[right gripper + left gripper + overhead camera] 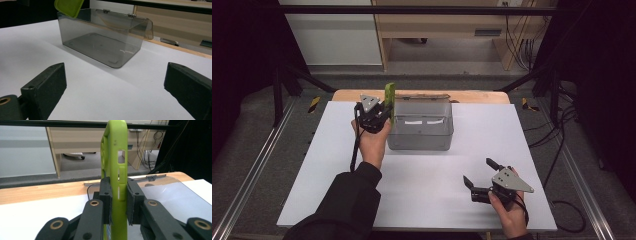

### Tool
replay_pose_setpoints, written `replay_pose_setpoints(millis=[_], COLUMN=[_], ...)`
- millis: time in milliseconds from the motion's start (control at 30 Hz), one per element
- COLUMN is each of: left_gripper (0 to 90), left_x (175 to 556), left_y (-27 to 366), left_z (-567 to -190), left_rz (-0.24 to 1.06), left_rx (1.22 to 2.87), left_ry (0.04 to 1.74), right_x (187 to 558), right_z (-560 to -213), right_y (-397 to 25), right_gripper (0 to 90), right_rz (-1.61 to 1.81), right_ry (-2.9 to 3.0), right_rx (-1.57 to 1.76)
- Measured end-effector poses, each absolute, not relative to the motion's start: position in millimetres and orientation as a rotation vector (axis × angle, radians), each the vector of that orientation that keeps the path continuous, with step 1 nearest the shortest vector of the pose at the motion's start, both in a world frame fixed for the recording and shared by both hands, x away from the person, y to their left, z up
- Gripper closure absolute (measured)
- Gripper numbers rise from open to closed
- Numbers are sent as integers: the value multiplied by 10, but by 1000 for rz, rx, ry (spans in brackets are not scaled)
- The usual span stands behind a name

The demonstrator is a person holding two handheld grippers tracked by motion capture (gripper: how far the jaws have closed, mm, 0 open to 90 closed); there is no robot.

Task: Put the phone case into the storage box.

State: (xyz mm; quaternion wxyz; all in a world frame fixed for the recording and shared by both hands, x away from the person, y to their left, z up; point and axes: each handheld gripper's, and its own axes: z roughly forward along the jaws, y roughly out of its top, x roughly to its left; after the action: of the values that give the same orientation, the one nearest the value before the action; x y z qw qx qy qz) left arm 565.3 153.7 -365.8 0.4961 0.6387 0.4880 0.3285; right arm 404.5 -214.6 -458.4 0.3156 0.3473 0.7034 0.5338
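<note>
Green phone case [117,170] clamped (cutouts visible).

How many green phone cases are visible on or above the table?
1. The green phone case is held upright in the left gripper, beside the left wall of the clear box. The box looks empty.

We're in a lab or test room: a white table [422,200] sits boxed in by a black metal frame [412,10], floor rails [257,165] run along both sides, loose cables [517,45] dangle by plain wooden office furniture [452,25] behind.
</note>
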Motion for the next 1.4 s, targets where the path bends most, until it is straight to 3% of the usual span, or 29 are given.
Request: replay_pose_setpoints(millis=[1400], left_gripper=[774], left_x=[5792], left_y=[1540], left_z=[-3813], left_rz=[746], left_rx=[1596], left_ry=[1234], right_x=[4057], right_z=[-4598], right_y=[-2148], right_gripper=[45], right_rz=[1403], right_ry=[1868], right_rx=[915])
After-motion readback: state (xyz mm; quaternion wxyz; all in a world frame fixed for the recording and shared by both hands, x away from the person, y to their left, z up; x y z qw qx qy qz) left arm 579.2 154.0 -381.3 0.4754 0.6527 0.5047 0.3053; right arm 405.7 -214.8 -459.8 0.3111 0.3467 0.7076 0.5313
